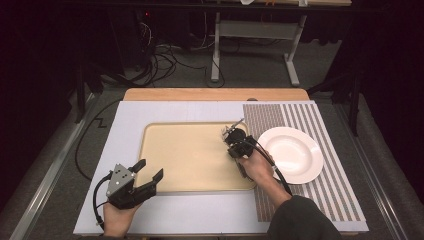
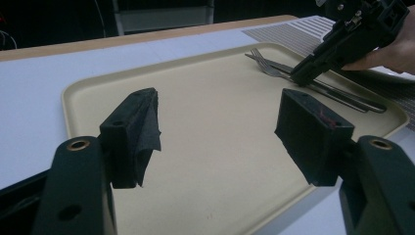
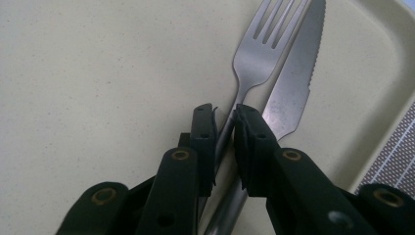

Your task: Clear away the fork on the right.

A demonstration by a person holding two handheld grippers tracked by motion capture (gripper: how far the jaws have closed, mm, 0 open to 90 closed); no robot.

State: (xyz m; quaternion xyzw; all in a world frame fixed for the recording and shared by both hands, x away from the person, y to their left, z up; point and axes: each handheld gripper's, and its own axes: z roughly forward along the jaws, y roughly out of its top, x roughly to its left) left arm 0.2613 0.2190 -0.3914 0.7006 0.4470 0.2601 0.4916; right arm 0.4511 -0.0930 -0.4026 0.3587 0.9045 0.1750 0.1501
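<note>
Currently my right gripper (image 3: 224,120) has its jaws pinched on the fork (image 3: 262,54) handle, centre of the right gripper view, the knife (image 3: 293,93) lying just beside it on the beige tray (image 1: 165,165). Left gripper (image 1: 149,172) idles lower left, jaws apart and empty. Step: grasping fork. Next, I judge, lift cleanly toward the white plate (image 1: 295,152) without dragging the knife.

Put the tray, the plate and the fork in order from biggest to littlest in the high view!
1. Beige rectangular plastic tray, the biggest.
2. White round plate, clearly smaller.
3. Silver metal fork, the smallest, with just its tip poking out past the right gripper.
</note>
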